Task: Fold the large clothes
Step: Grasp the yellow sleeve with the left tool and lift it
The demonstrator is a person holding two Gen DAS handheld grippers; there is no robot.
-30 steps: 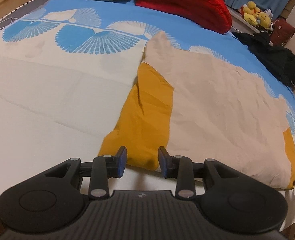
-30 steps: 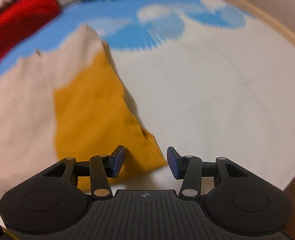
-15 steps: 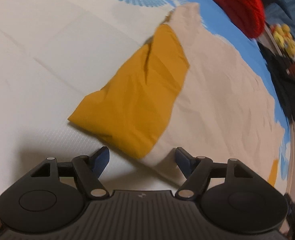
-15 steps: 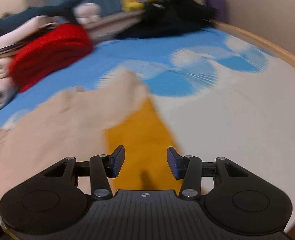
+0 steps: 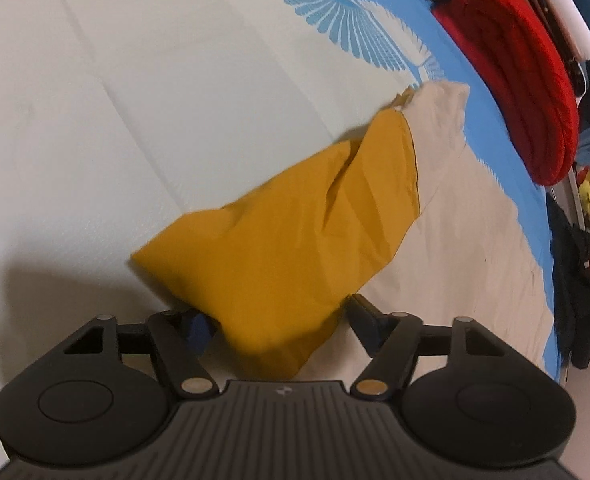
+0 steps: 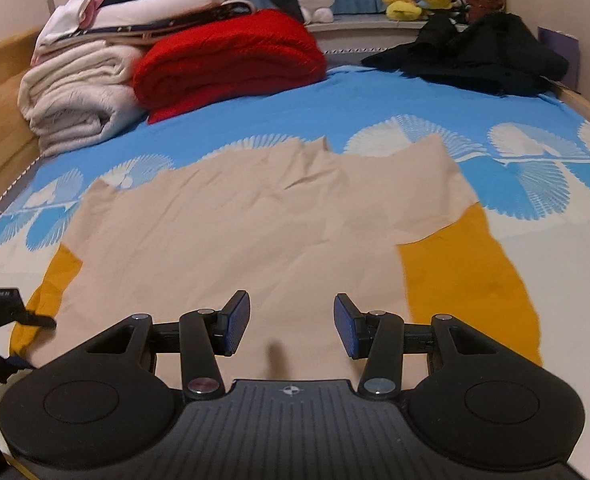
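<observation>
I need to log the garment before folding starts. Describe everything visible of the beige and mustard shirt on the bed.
The shirt lies spread flat on the blue-and-white bedsheet, its thin beige body creased. Both short sleeves are mustard yellow. One sleeve, rumpled and bunched, sits between the fingers of the left claw, whose jaws have just been closing; the view does not show the pads pressing it. The right claw hangs open above the beige body.

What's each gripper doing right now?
Left gripper: jaws just closing around the yellow sleeve, not clearly pinching it yet.
Right gripper: open, empty, above the beige shirt.
</observation>
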